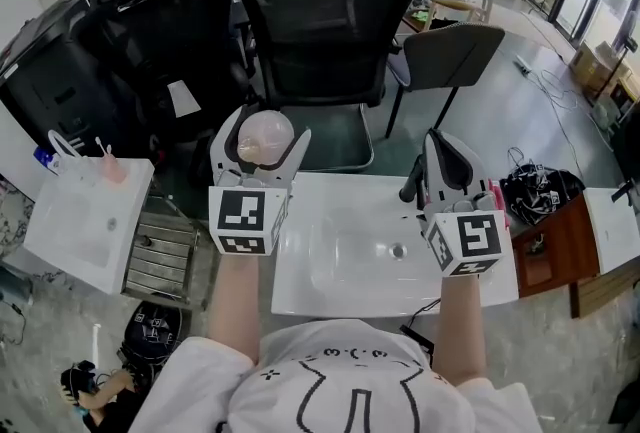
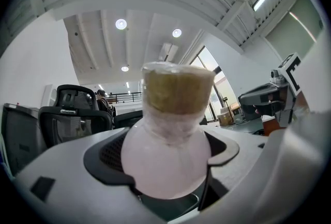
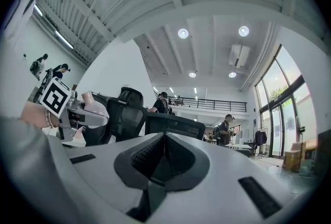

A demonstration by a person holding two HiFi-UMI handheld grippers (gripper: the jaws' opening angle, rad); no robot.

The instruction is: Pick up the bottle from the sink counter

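My left gripper [image 1: 263, 131] is clamped round the bottle [image 1: 266, 141], holding it over the far left edge of the table [image 1: 320, 293]. The head view shows only a pale pink dome. The left gripper view shows it wedged between the jaws, topped by a tan cap [image 2: 178, 88]. My right gripper [image 1: 437, 146] is closed on nothing, and its own view shows the jaws meeting. Black chairs [image 1: 325, 21] stand beyond.
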